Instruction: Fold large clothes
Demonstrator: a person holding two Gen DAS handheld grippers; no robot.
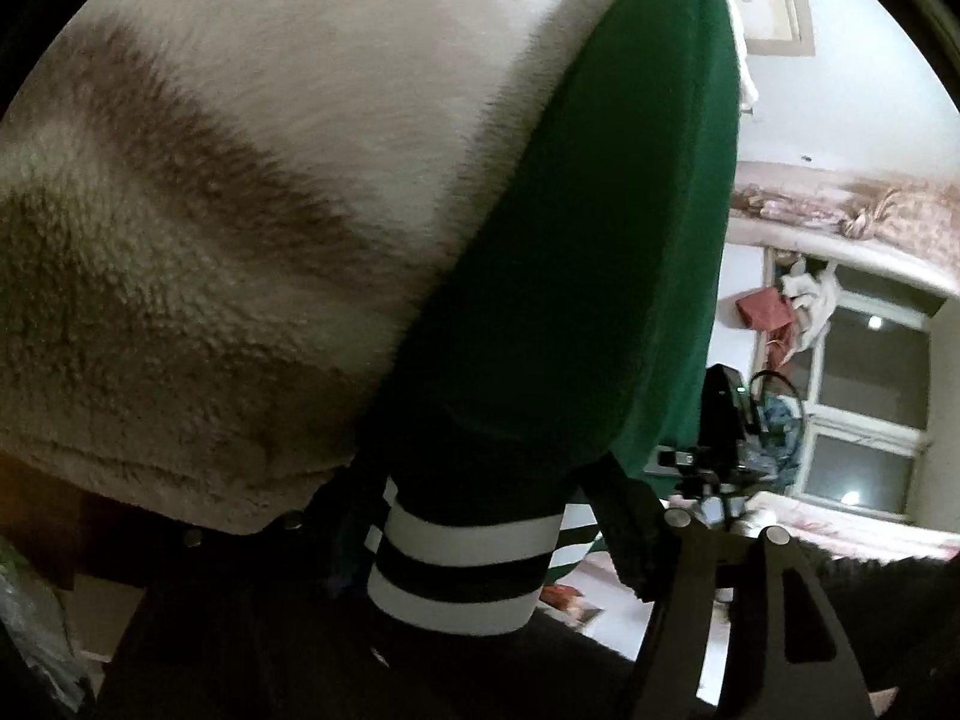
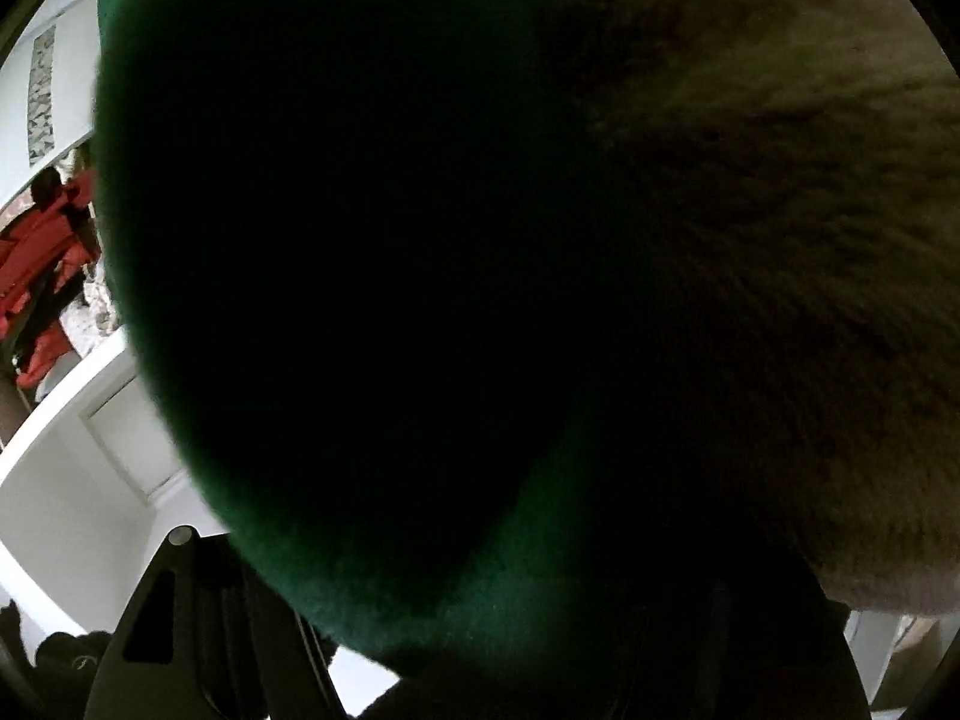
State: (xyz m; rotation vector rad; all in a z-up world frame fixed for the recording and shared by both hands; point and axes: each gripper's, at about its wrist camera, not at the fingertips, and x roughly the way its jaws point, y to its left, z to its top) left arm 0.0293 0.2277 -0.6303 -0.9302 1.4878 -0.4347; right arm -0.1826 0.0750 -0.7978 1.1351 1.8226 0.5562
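Indoors, a pale-walled room is seen past the cloth in the left wrist view: a white-framed window [image 1: 864,414] with dark panes, a pink patterned curtain valance [image 1: 852,210] beside it, and a bed with a pink floral cover [image 1: 852,525] along the lower right. In the right wrist view a white panelled wall [image 2: 90,480] and some red fabric [image 2: 36,276] are made out at the left edge. No tabletop or other supporting surface under the garment can be identified.

Both views are nearly filled by the large fleece garment, cream and brown pile with dark green panels [image 1: 576,276] [image 2: 336,276]. Its green sleeve, ending in a black-and-white striped ribbed cuff [image 1: 462,564], hangs just in front of the left gripper [image 1: 708,546], whose black finger [image 1: 774,618] is seen at the lower right with the cuff to its left; the second finger is buried behind cloth, so it cannot be told from the view whether the jaws stand apart or together. Another black gripper unit [image 1: 726,420] is glimpsed beyond the green edge.

At the right gripper [image 2: 468,618], only the left finger [image 2: 174,612] is visible; the green fleece is draped over the gap and the other finger is lost in shadow, so the state of these jaws cannot be told either. Much of this view is too dark for detail.
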